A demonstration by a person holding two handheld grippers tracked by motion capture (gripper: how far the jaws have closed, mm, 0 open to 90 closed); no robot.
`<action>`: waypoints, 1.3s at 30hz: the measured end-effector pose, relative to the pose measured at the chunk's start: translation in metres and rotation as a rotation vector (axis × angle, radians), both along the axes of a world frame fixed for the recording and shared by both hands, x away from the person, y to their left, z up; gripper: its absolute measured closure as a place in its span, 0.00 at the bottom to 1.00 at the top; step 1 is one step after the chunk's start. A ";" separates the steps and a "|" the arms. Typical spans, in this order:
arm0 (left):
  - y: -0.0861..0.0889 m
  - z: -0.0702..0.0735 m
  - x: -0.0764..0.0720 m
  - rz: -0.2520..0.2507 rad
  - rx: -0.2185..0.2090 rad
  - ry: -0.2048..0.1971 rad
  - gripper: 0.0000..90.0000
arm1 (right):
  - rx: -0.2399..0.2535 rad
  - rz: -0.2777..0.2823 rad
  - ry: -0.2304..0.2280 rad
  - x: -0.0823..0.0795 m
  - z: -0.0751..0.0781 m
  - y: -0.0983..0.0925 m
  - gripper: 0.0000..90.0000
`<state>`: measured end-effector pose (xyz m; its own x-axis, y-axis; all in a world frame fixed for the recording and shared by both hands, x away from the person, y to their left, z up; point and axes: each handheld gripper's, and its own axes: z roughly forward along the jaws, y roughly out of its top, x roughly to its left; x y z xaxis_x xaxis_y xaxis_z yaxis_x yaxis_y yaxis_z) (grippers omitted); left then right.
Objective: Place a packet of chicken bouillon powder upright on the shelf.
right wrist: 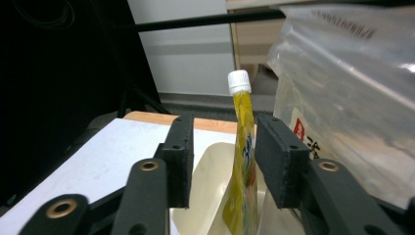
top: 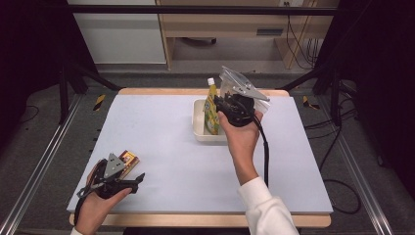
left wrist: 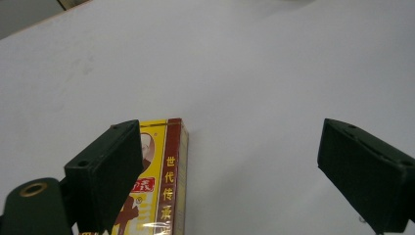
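Note:
A yellow squeeze pouch (top: 211, 110) with a white cap (right wrist: 239, 81) stands upright in a white tub (top: 198, 122) at the back of the table. My right gripper (right wrist: 222, 161) has a jaw on either side of the pouch (right wrist: 243, 161). A gap shows on the left side, and the pads do not press it. At the table's front left, my left gripper (top: 131, 169) rests low and wide open. A yellow and dark red box (left wrist: 164, 186) lies flat on the table by its left jaw, with nothing gripped.
A clear plastic bag (right wrist: 342, 98) with a red label stands right of the pouch, close to my right jaw. The pale grey table top (top: 161, 142) stretches between the two hands. Black frame posts (top: 63, 73) stand at the table's far corners.

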<state>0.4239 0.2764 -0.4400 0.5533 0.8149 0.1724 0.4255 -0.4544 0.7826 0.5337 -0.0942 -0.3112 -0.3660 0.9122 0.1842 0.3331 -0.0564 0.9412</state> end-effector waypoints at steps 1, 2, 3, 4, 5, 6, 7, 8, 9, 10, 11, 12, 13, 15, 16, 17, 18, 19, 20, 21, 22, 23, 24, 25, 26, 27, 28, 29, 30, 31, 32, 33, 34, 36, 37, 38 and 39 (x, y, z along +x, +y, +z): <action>0.000 0.000 0.000 0.001 0.000 0.000 0.10 | 0.006 0.004 -0.009 -0.004 0.001 -0.001 0.63; 0.000 0.000 0.000 0.001 0.001 0.000 0.10 | 0.009 0.007 -0.016 -0.007 0.002 -0.003 0.62; 0.000 0.000 0.000 0.002 0.002 0.000 0.10 | 0.007 0.012 -0.019 -0.010 0.003 -0.004 0.60; 0.000 0.000 0.000 0.002 0.003 0.000 0.10 | -0.001 0.018 -0.023 -0.014 0.003 -0.004 0.59; 0.000 0.000 0.000 0.002 0.002 -0.002 0.10 | -0.009 0.023 -0.027 -0.017 0.003 -0.005 0.57; 0.000 0.000 0.000 0.003 0.002 -0.002 0.10 | -0.015 0.029 -0.030 -0.020 0.003 -0.006 0.55; 0.000 0.000 0.000 0.004 0.002 -0.003 0.10 | -0.018 0.032 -0.030 -0.023 0.002 -0.006 0.54; 0.000 0.000 0.000 0.004 0.002 -0.002 0.10 | -0.023 0.033 -0.035 -0.026 0.002 -0.007 0.52; 0.001 0.000 0.000 0.004 0.002 -0.002 0.10 | -0.030 0.036 -0.035 -0.029 0.001 -0.008 0.51; 0.001 0.000 0.000 0.004 0.003 -0.002 0.10 | -0.040 0.038 -0.037 -0.032 0.000 -0.009 0.49; 0.001 0.000 0.000 0.005 0.001 -0.002 0.10 | -0.054 0.044 -0.043 -0.035 -0.002 -0.009 0.47; 0.001 0.000 0.000 0.004 0.001 -0.001 0.10 | -0.066 0.044 -0.045 -0.038 -0.004 -0.010 0.45; 0.001 0.000 0.000 0.004 0.001 -0.001 0.10 | -0.075 0.039 -0.042 -0.041 -0.006 -0.010 0.42; 0.001 0.000 0.000 0.004 0.001 0.000 0.10 | -0.096 0.042 -0.047 -0.045 -0.011 -0.012 0.39; 0.001 0.000 0.000 0.004 0.000 0.001 0.10 | -0.104 0.045 -0.045 -0.048 -0.014 -0.013 0.38; 0.002 0.001 0.000 0.004 -0.001 0.002 0.10 | -0.117 0.051 -0.046 -0.050 -0.017 -0.014 0.37; 0.002 0.001 0.000 0.005 -0.003 0.002 0.10 | -0.125 0.056 -0.044 -0.052 -0.020 -0.015 0.36; 0.002 0.001 0.000 0.005 -0.005 0.002 0.10 | -0.134 0.059 -0.039 -0.053 -0.023 -0.016 0.34; 0.002 0.001 0.000 0.005 -0.004 0.002 0.10 | -0.144 0.064 -0.035 -0.055 -0.026 -0.017 0.33; 0.003 0.001 0.000 0.005 -0.005 0.004 0.10 | -0.151 0.068 -0.031 -0.056 -0.030 -0.018 0.31; 0.003 0.001 0.000 0.003 -0.005 0.007 0.10 | -0.158 0.072 -0.026 -0.058 -0.033 -0.019 0.30; 0.003 0.001 0.000 0.001 -0.006 0.009 0.09 | -0.168 0.075 -0.022 -0.059 -0.037 -0.021 0.28; 0.003 0.001 0.000 0.000 -0.008 0.012 0.09 | -0.174 0.081 -0.014 -0.060 -0.040 -0.022 0.27; 0.004 0.001 0.000 -0.001 -0.009 0.013 0.09 | -0.182 0.087 -0.005 -0.062 -0.045 -0.023 0.25; 0.004 0.001 0.000 -0.001 -0.011 0.014 0.09 | -0.193 0.093 0.000 -0.063 -0.049 -0.024 0.22; 0.005 0.001 0.000 0.000 -0.010 0.017 0.09 | -0.202 0.102 0.009 -0.064 -0.054 -0.025 0.21; 0.005 0.001 0.000 0.004 -0.012 0.019 0.09 | -0.210 0.111 0.020 -0.066 -0.058 -0.027 0.20; 0.006 0.001 0.001 0.006 -0.012 0.020 0.08 | -0.217 0.115 0.023 -0.068 -0.062 -0.028 0.19; 0.006 0.001 0.001 0.007 -0.015 0.022 0.08 | -0.224 0.120 0.024 -0.071 -0.067 -0.030 0.17; 0.007 0.001 0.001 0.009 -0.014 0.022 0.08 | -0.230 0.126 0.027 -0.073 -0.071 -0.032 0.15; 0.007 0.001 0.001 0.010 -0.012 0.025 0.08 | -0.231 0.131 0.034 -0.075 -0.075 -0.035 0.14; 0.008 0.001 0.001 0.010 -0.014 0.030 0.09 | -0.233 0.138 0.038 -0.077 -0.078 -0.037 0.13; 0.009 0.001 0.002 0.012 -0.018 0.033 0.09 | -0.241 0.146 0.035 -0.079 -0.083 -0.040 0.12; 0.009 0.003 0.004 0.019 -0.014 0.052 0.09 | -0.275 0.168 0.033 -0.083 -0.091 -0.045 0.09; 0.009 0.005 0.006 0.019 -0.014 0.059 0.09 | -0.288 0.174 0.039 -0.084 -0.094 -0.047 0.09; 0.007 0.008 0.007 0.016 -0.001 0.065 0.09 | -0.299 0.180 0.044 -0.086 -0.097 -0.048 0.09; 0.005 0.012 0.009 0.017 0.035 0.076 0.10 | -0.305 0.187 0.046 -0.087 -0.099 -0.050 0.09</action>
<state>0.4332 0.2809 -0.4275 0.5521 0.8184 0.1592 0.4909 -0.4735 0.7314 0.4462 -0.1444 -0.4105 -0.5296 0.8456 -0.0661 0.3535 0.2909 0.8891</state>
